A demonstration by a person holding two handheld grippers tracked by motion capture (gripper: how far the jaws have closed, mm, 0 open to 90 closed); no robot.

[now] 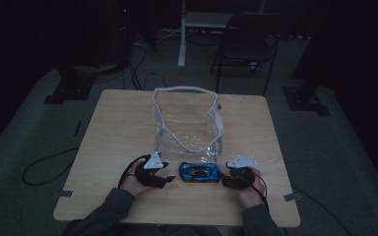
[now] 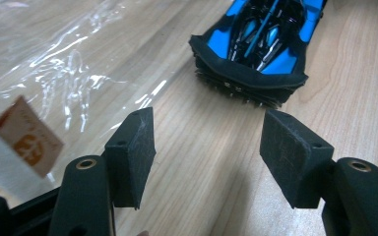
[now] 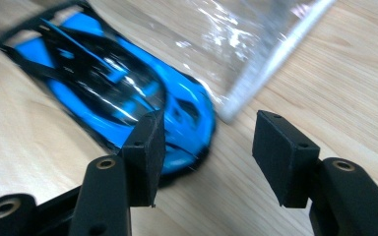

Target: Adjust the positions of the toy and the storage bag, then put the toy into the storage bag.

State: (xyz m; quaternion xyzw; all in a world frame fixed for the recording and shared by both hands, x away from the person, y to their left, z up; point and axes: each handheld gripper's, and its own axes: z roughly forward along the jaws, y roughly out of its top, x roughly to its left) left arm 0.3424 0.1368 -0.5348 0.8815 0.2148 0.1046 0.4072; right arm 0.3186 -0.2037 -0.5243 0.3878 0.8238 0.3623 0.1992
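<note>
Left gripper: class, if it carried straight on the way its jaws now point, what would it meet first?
Probably the blue toy car: its ribbed black end lies just ahead of the open left gripper, with bare table between. Depth is uncertain.

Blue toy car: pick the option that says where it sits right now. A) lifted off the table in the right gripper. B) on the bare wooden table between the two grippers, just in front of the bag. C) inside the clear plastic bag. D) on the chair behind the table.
B: the blue toy car rests on the table between the left gripper and right gripper, by the near edge of the clear plastic bag; no pad presses it.
</note>
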